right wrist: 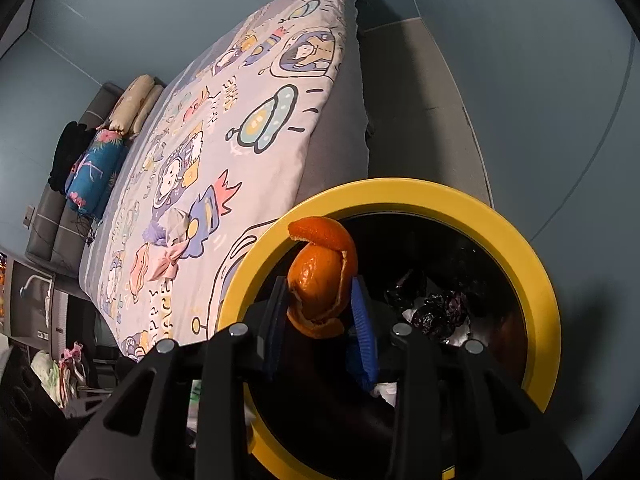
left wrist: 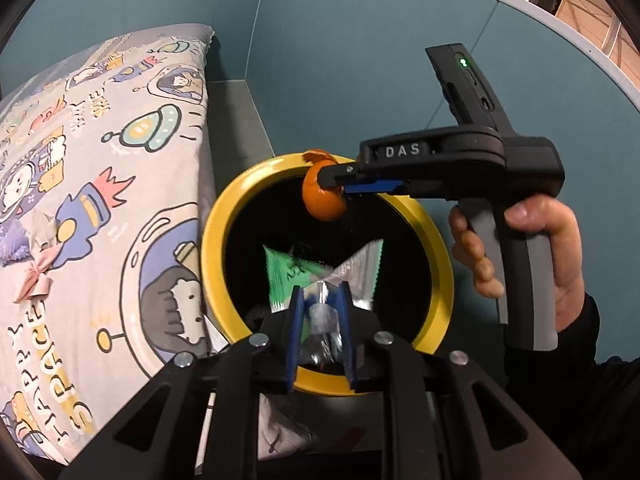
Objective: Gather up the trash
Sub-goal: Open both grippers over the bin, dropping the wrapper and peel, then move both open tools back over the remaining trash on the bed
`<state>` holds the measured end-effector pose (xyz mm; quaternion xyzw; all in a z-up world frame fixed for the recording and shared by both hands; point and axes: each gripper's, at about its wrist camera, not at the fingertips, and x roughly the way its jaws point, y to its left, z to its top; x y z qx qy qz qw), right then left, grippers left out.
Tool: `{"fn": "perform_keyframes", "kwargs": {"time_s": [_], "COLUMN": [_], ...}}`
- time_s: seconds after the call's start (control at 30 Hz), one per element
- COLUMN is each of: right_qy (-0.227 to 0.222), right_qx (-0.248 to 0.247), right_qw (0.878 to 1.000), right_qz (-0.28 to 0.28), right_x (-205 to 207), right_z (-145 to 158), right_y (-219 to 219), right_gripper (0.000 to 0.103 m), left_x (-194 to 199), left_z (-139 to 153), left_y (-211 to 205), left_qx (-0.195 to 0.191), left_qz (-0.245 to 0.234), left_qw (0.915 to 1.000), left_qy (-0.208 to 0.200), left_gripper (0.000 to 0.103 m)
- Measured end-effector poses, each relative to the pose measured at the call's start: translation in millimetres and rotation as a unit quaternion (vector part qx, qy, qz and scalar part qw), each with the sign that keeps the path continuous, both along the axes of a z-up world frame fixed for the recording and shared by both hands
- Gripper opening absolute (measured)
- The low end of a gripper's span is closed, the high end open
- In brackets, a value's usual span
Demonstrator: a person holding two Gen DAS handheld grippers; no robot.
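Basically both grippers are parked over the yellow-rimmed bin (left wrist: 216, 248), which stands on the floor tight against the side of the bed (left wrist: 100, 184), so anything let go falls straight in rather than onto the bedding. Right gripper (right wrist: 320, 300) is pinching an orange peel (right wrist: 322, 280) between its blue pads (right wrist: 362, 316); in the left wrist view the peel hangs inside the far rim line, over the black interior, so my read is that it's positioned for a drop. Left gripper (left wrist: 320, 312) is closed around a crumpled clear plastic piece (left wrist: 320, 316), fingers narrowed on it and angled down into the bin mouth from the near rim. Just past its tips a green-and-silver snack wrapper (left wrist: 320, 276) sits spread open; can't tell whether it's attached to the held piece or lying loose in the bin. Right wrist view shows dark crumpled trash (right wrist: 436, 312) already at the bottom. A pink-and-purple cloth bundle (right wrist: 168, 248) lies on the cartoon space-print cover; whether it counts as trash is unclear. Judgement: release step for both hands, with the peel clear to fall; risk is the light plastic clinging to a pad.
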<state>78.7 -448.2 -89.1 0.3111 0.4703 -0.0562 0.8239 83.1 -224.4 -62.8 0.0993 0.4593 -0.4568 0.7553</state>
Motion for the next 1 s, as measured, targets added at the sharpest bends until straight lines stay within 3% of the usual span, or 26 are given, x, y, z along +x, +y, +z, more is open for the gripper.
{"fn": "perform_keyframes", "kwargs": {"time_s": [0.07, 0.17, 0.27, 0.33, 0.43, 0.67, 1.0], "right_qy": [0.000, -0.005, -0.013, -0.019, -0.028, -0.043, -0.031], "right_qx": [-0.001, 0.011, 0.001, 0.003, -0.001, -0.016, -0.037], "right_qw": [1.000, 1.000, 0.999, 0.999, 0.999, 0.999, 0.995], "right_qz": [-0.006, -0.017, -0.032, -0.037, -0.039, -0.004, 0.089], "right_x": [-1, -3, -5, -6, -7, 8, 77], "right_z": [-1, 2, 7, 10, 16, 29, 35], "right_y": [-3, -11, -16, -19, -19, -3, 61], "right_gripper": [0.032, 0.043, 0.046, 0.049, 0.053, 0.058, 0.059], "left_x": [0, 1, 5, 9, 22, 65, 114], "left_z": [0, 2, 6, 9, 11, 7, -10], "left_y": [0, 4, 10, 16, 28, 70, 130], "left_qx": [-0.001, -0.007, -0.014, -0.017, -0.018, -0.022, -0.018], "left_qz": [0.000, 0.004, 0.014, 0.028, 0.052, 0.143, 0.240], "left_qw": [1.0000, 1.0000, 0.9998, 0.9995, 0.9985, 0.9895, 0.9705], "left_qy": [0.001, 0.002, 0.002, -0.001, -0.005, -0.007, -0.011], "left_gripper": [0.023, 0.039, 0.049, 0.062, 0.067, 0.070, 0.072]}}
